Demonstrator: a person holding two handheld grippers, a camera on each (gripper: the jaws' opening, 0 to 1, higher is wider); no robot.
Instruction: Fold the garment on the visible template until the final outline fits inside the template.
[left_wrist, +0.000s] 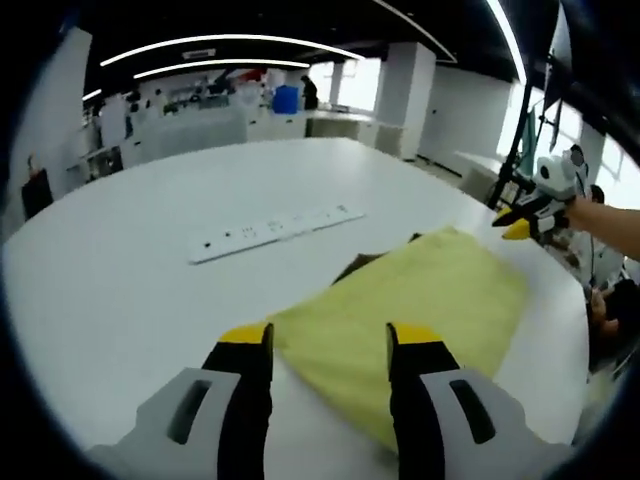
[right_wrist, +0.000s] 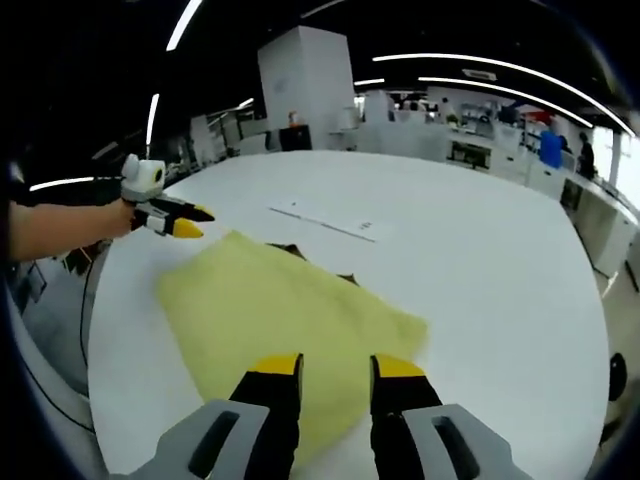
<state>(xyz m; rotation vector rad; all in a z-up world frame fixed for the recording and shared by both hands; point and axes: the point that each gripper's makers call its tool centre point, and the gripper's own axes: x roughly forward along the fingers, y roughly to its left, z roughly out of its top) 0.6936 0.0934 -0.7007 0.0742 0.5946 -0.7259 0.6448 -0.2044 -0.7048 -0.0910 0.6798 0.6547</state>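
I had the left gripper (left_wrist: 328, 338) poised over the near edge of the yellow garment (left_wrist: 420, 300), jaws parted and holding nothing. The cloth lay flat on the white table (left_wrist: 120, 270), already doubled into a rough rectangle, with a dark strip of the template (left_wrist: 358, 264) peeking out from under its far edge. I judged it light, limp and thin: it would sag and drag if I lifted one point, so corners or a folded edge were the places to pinch, both sides together.

To the left of the garment, well apart, a white power strip (left_wrist: 275, 229) lay on the table; I reckoned it would not interfere unless I swung cloth that way.

In the right gripper view the garment (right_wrist: 280, 320) ran from left to centre, the template (right_wrist: 290, 250) again showing at the far edge, the power strip (right_wrist: 325, 222) beyond. My right gripper (right_wrist: 335, 368) hovered above the near corner, jaws apart and empty. The table edge sat close to the cloth there, so overhang was my chief worry.
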